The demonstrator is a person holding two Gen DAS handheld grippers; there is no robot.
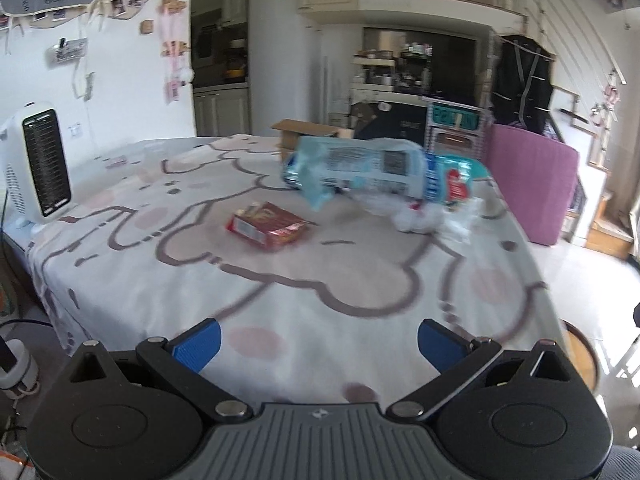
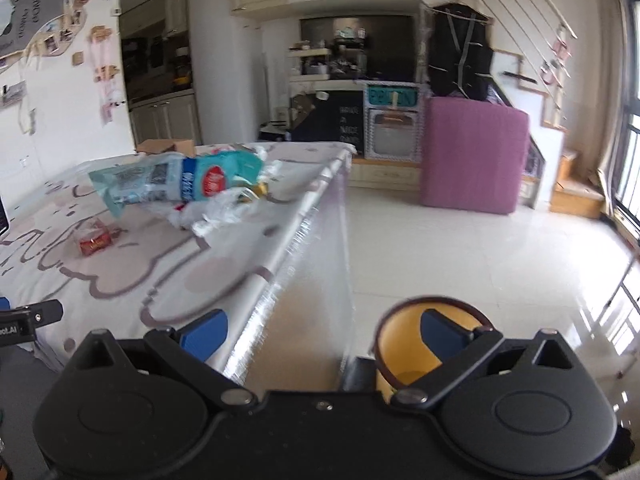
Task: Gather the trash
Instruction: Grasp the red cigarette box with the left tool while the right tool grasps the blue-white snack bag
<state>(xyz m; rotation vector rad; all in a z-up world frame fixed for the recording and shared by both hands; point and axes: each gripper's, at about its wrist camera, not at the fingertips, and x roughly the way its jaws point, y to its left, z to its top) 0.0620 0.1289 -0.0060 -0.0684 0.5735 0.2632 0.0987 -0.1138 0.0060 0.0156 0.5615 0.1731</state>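
Note:
A red snack box [image 1: 267,224] lies mid-table on the patterned tablecloth [image 1: 280,292]; it also shows in the right wrist view [image 2: 95,241]. Behind it lie a large blue-and-white plastic package [image 1: 372,168] and crumpled clear plastic wrappers [image 1: 424,216], also visible in the right wrist view as the package [image 2: 176,182] and wrappers [image 2: 224,210]. My left gripper [image 1: 319,345] is open and empty over the table's near edge. My right gripper [image 2: 324,335] is open and empty at the table's right edge, above a yellow bin [image 2: 424,344] on the floor.
A white heater [image 1: 38,164] stands at the table's left end. A cardboard box [image 1: 308,134] sits at the far edge. A purple padded block [image 2: 472,156] and toy kitchen [image 2: 394,124] stand across the tiled floor [image 2: 480,260].

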